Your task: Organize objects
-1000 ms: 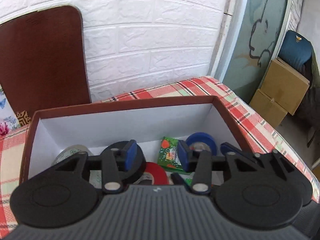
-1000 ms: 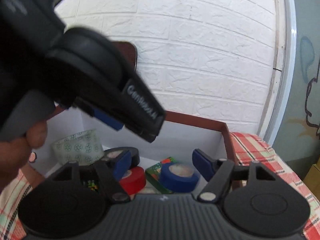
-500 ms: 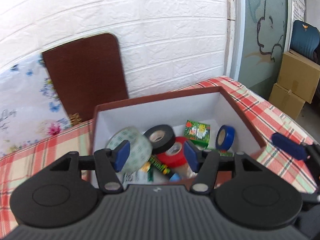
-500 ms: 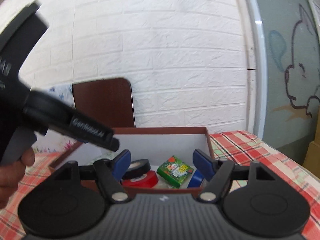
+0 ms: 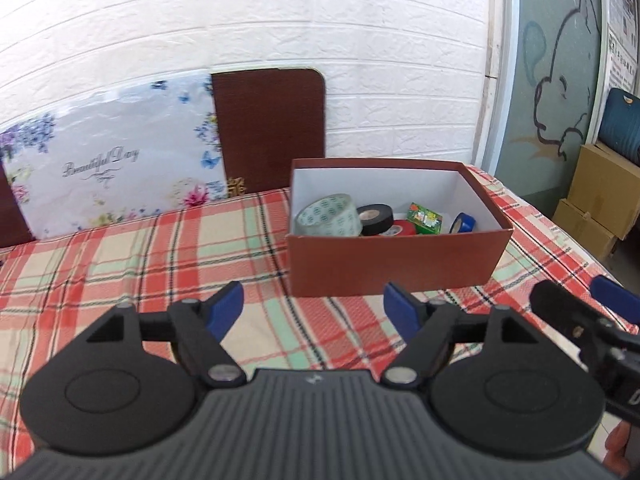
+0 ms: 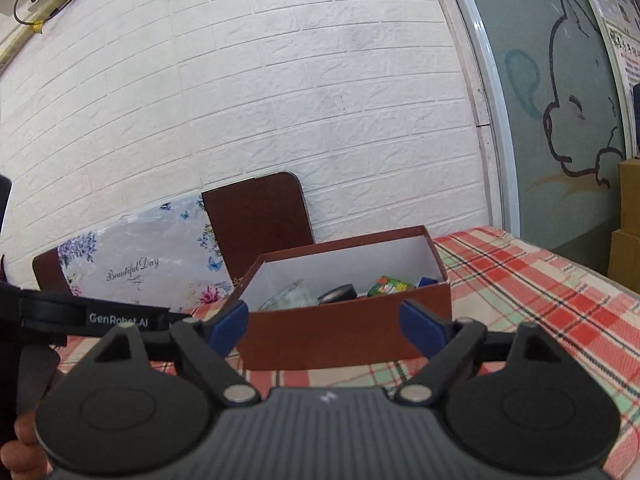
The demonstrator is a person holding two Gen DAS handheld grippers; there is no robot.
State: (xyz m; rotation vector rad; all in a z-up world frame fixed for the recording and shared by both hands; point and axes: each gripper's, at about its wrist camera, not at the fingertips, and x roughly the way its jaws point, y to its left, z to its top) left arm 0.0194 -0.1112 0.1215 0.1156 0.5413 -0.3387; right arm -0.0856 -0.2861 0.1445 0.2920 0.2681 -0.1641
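Box (image 5: 394, 264) packed with tape rolls (image 5: 329, 216); left gripper (image 5: 314, 310) and right gripper (image 6: 323, 322) spread wide, empty. Best kept clear, unless strays found on table (image 5: 120, 264).

An open rectangular brown cardboard box with a white interior (image 5: 396, 264) is set on the plaid cloth. Inside it are held a patterned clear tape roll (image 5: 328, 216), tilted on edge, a black tape roll (image 5: 375, 218), a red tape roll (image 5: 400, 229), a small green packet (image 5: 425, 218) and a blue tape roll (image 5: 464, 223) stood on edge.
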